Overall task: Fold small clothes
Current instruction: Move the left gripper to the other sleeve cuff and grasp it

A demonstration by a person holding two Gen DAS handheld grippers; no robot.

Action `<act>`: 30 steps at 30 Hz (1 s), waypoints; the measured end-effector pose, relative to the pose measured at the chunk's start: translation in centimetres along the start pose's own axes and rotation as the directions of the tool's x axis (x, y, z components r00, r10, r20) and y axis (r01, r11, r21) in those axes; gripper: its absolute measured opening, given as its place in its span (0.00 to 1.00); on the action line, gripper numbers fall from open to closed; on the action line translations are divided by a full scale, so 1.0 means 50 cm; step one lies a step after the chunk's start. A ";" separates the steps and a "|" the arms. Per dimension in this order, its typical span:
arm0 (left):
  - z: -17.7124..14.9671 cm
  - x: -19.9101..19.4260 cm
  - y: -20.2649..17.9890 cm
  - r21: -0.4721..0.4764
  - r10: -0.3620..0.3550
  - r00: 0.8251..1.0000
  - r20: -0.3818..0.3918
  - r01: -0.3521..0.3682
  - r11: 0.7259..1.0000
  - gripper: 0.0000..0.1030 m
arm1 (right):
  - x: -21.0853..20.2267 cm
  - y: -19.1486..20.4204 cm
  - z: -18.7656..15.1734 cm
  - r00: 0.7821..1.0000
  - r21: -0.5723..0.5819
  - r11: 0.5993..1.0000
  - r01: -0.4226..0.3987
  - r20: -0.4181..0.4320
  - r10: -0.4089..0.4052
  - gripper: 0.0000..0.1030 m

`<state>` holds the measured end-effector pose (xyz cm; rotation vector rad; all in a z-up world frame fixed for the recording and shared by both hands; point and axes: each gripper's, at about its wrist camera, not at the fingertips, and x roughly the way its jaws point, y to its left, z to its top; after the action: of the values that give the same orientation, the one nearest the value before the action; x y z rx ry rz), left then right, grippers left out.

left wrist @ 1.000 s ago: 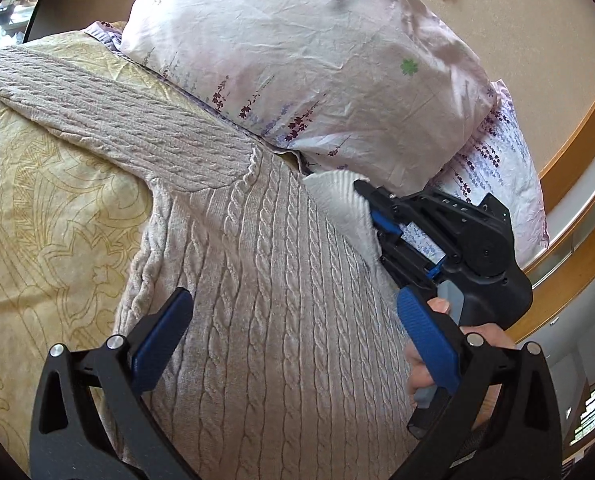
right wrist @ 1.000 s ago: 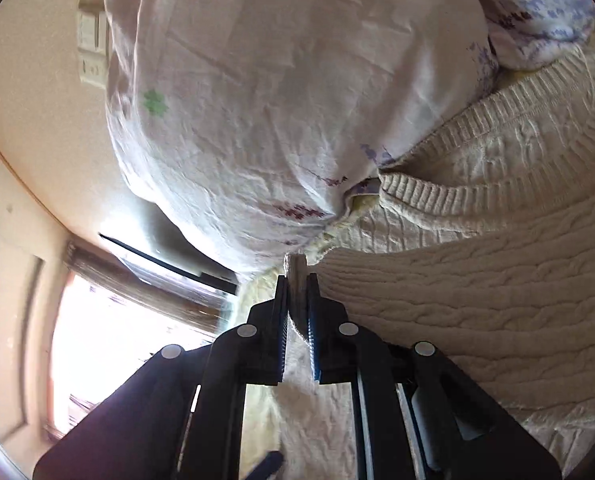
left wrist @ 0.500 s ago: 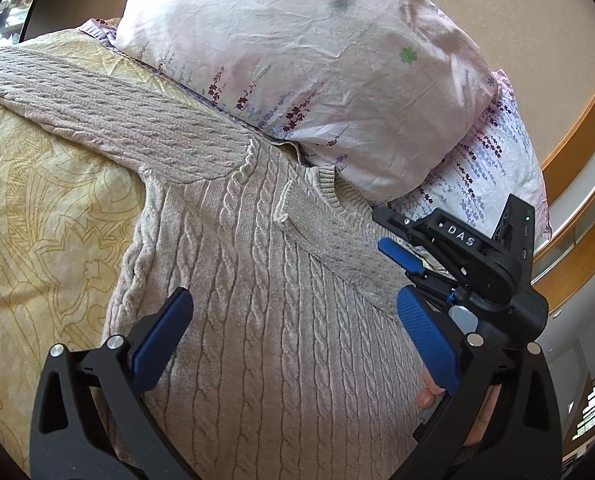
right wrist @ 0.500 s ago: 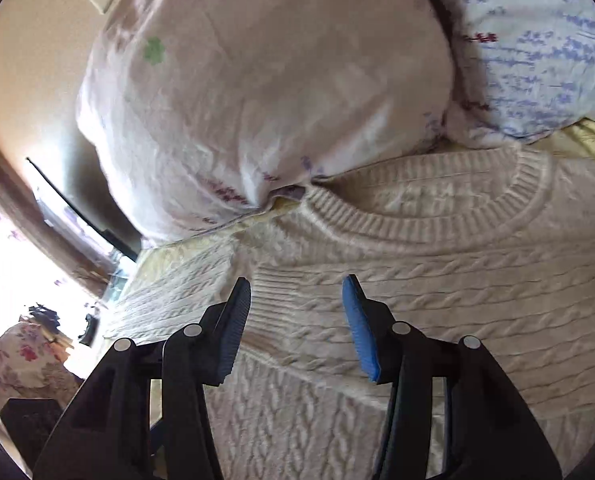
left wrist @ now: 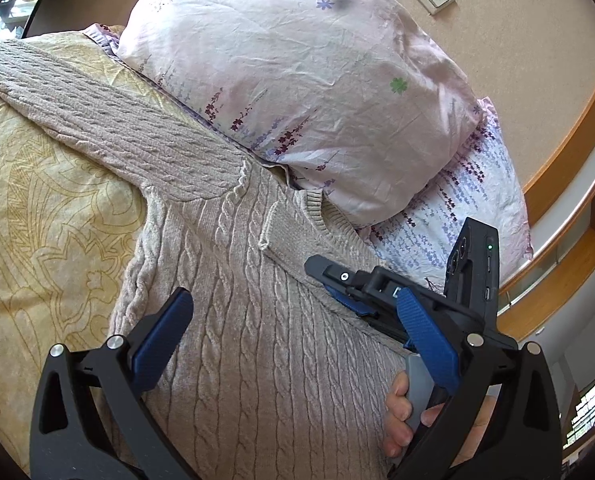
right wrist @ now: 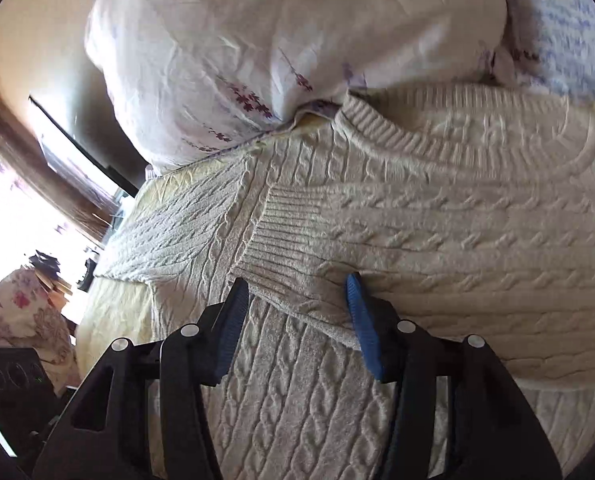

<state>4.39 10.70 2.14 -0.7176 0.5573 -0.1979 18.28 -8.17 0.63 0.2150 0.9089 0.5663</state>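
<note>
I see the bed [left wrist: 37, 208] under its yellow patterned cover, and the sweater [left wrist: 257, 360] lies flat on it. Its long axis runs from the hem, out of sight below my left camera, up to the collar [left wrist: 329, 220], which points at the head of the bed and touches the pillows. One sleeve [left wrist: 97, 120] stretches straight out from the shoulder toward the bed's far side edge, lying across the cover. In the right view the other sleeve [right wrist: 437, 240] is folded across the chest, crosswise to the body's axis, with its ribbed cuff [right wrist: 281, 248] ending near the middle of the chest.

The big pillow [left wrist: 317, 92] leans at the head of the bed, on top of a second pillow [left wrist: 469, 208] with a lavender print.

My left gripper [left wrist: 293, 344] hovers above the chest with its jaws wide apart and nothing between them. My right gripper [right wrist: 297, 312] sits low at the folded sleeve; its jaws are opening, about half apart, and the cuff's edge lies between the pads without being pinched. In the left view the right gripper [left wrist: 357, 300] lies over the sweater below the collar, and the hand [left wrist: 405, 412] wraps its handle.
</note>
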 end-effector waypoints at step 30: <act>0.290 -0.079 0.381 -0.536 0.307 0.950 -0.056 -0.288 0.793 0.40 | -0.143 -0.099 -0.072 0.932 0.092 0.956 -0.277 0.268 0.244 0.80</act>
<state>8.71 34.48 -0.05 -1.1669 0.6956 0.2844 13.83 -16.44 1.32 0.5202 0.6700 0.7088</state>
